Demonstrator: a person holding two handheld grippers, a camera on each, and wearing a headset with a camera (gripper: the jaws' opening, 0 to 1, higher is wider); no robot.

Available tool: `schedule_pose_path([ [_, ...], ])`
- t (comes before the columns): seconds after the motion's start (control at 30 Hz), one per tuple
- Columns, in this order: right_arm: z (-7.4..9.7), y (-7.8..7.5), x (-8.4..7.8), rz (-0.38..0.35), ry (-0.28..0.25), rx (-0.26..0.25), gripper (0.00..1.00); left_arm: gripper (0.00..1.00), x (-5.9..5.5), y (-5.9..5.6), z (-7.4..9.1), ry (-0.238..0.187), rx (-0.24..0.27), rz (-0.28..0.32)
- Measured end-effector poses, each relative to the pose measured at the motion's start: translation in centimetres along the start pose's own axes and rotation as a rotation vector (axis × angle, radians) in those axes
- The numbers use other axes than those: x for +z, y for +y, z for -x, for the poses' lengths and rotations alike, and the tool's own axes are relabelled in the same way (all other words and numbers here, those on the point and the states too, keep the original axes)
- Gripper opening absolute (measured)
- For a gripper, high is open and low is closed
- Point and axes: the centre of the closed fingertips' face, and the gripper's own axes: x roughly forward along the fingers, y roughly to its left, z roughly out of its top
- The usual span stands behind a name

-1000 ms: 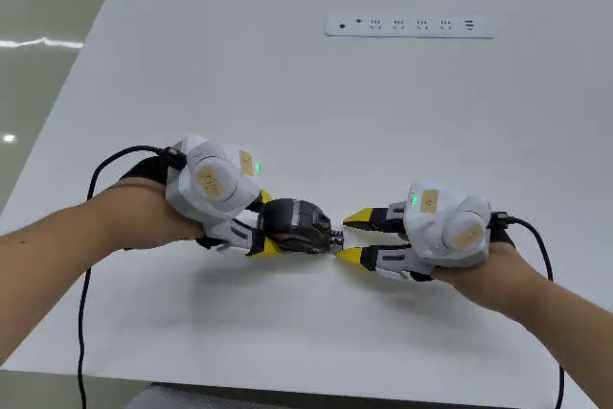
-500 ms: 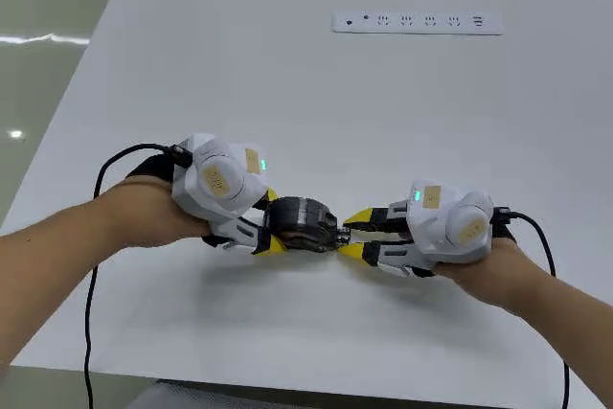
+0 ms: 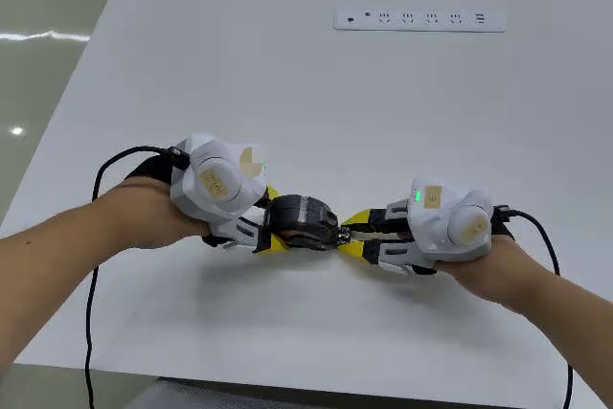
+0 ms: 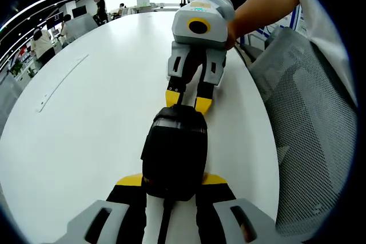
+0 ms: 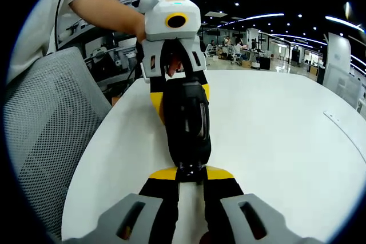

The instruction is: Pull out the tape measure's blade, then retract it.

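Holding item: left gripper (image 3: 270, 221), jaws clamped on the black case of the tape measure (image 3: 300, 220), one yellow-tipped jaw on each flat side; in the left gripper view the case (image 4: 174, 152) stands straight out from between that gripper's own jaws (image 4: 171, 180). Facing item: right gripper (image 3: 355, 234), tip to tip with the left one, its jaws drawn narrow about the small blade hook at the case's mouth (image 5: 190, 170); whether they actually pinch the hook cannot be told. Blade: none drawn out, case and right jaws touching or nearly so. Surface: white table (image 3: 287, 93), with the case resting low over it between the two grippers. Edges: near table edge (image 3: 287, 385) close behind both hands; left table edge (image 3: 67, 93) beyond the left hand, floor past it; a grey mesh chair (image 4: 309, 112) just off the near edge, seen to the side of both gripper views. Open room: bare tabletop ahead of both grippers as far as the power strip (image 3: 419, 19), well apart from them; bare top also outward of the right gripper. Trailing items: black cable (image 3: 96, 189) looping from the left gripper off the near edge
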Motion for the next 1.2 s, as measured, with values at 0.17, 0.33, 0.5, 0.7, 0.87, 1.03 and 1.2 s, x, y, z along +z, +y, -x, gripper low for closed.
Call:
schedule_pose_path([
  [0.17,0.04,0.02,0.02,-0.001,-0.005,-0.010,0.11,0.29,0.02,0.00,-0.06,-0.002,0.014,0.000],
  [0.33,0.05,-0.04,0.07,0.011,0.000,-0.009,0.11,0.29,-0.02,0.12,-0.09,-0.009,0.014,0.001],
  [0.5,0.01,-0.14,0.08,0.014,0.001,-0.007,0.10,0.29,-0.08,0.23,-0.06,-0.009,0.013,0.004],
  [0.7,0.03,-0.23,0.09,0.020,0.003,-0.007,0.10,0.29,-0.07,0.33,-0.09,-0.020,0.017,0.012],
  [0.87,0.17,-0.36,-0.03,0.022,0.005,-0.008,0.09,0.28,-0.06,0.37,-0.08,-0.025,0.020,0.013],
  [1.03,0.26,-0.48,-0.05,0.017,0.007,-0.006,0.09,0.28,-0.21,0.44,0.01,-0.020,0.019,0.013],
  [1.2,0.37,-0.45,0.11,0.016,0.004,-0.005,0.09,0.28,-0.24,0.44,0.01,-0.025,0.020,0.013],
])
